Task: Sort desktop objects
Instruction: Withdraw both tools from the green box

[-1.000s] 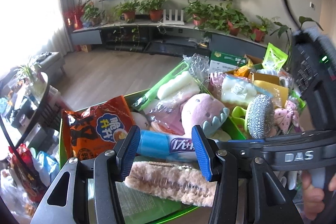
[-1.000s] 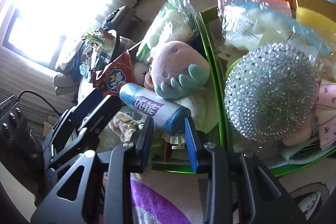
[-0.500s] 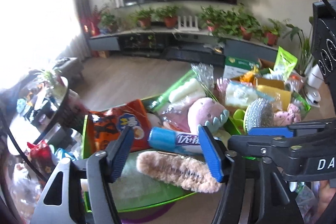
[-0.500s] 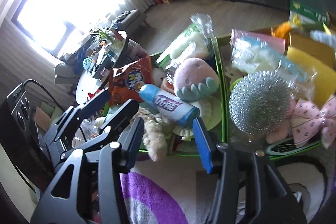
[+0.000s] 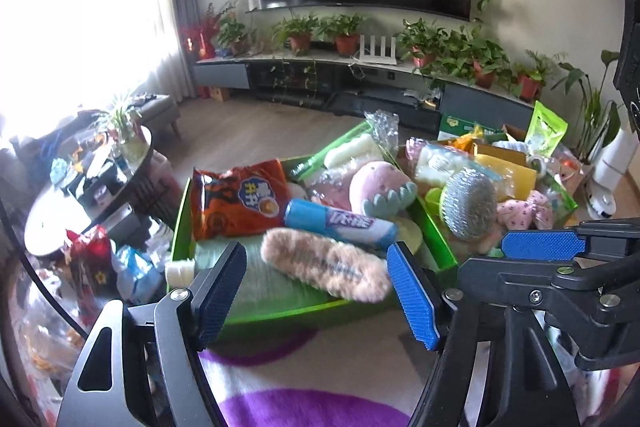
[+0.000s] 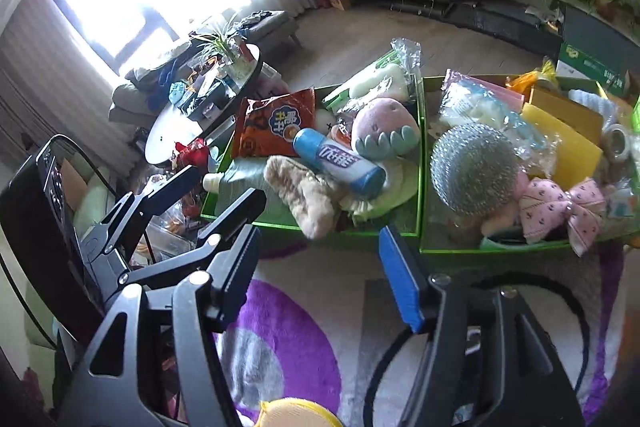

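Left wrist – fuzzy tan clip (image 5: pixel 326 263), smooth cyl. bottle (image 5: pixel 340 225)

The left gripper (image 5: pixel 316 291) hung with its jaws spread wide and nothing between them, just short of the green tray (image 5: pixel 280 309). In the tray a fuzzy tan hair clip (image 5: pixel 324 265) lay beside a blue-and-white bottle (image 5: pixel 340 225), with an orange snack bag (image 5: pixel 236 201) and a pink plush toy (image 5: pixel 380 185) behind. The right gripper's blue pad (image 5: pixel 540 245) showed at the right, near a steel scourer (image 5: pixel 468 205).
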### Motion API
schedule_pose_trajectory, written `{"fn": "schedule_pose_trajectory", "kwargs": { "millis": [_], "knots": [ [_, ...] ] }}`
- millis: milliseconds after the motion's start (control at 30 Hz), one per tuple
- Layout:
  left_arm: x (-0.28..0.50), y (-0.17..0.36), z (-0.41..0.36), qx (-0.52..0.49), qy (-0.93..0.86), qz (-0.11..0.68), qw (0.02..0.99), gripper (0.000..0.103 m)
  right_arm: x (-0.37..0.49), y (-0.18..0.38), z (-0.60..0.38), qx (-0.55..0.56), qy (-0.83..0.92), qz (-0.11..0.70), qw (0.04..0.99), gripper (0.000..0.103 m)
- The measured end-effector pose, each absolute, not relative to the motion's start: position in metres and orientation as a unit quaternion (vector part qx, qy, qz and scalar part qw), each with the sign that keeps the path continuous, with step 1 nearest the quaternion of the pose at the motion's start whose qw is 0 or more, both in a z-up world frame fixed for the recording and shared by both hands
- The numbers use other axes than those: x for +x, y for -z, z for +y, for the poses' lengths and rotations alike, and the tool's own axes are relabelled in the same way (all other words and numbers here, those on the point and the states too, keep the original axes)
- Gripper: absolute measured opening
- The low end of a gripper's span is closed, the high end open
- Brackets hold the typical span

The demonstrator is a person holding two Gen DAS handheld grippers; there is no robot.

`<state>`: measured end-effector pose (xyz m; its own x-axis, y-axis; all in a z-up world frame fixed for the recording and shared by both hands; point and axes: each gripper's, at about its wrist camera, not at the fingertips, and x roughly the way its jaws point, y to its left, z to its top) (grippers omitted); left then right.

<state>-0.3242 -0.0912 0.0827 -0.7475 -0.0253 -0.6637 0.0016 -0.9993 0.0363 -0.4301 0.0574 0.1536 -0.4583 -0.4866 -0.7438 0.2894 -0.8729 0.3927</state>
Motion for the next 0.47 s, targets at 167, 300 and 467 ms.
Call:
{"fn": "schedule_pose_trajectory", "kwargs": {
  "millis": [167,300,467],
  "knots": [
    [-0.312,-0.086,-0.082,0.355,0.934,-0.021,0.014,0.074,-0.415,-0.155,0.063,0.468,0.849,-0.097,0.225,0.065],
    [-0.302,-0.089,-0.078,0.347,0.937,-0.019,0.021,0.074,-0.406,-0.156,0.066,0.465,0.850,-0.100,0.228,0.067],
    [-0.297,-0.087,-0.079,0.347,0.938,0.012,0.008,0.074,-0.398,-0.159,0.071,0.453,0.857,-0.098,0.226,0.069]
  ]
}}
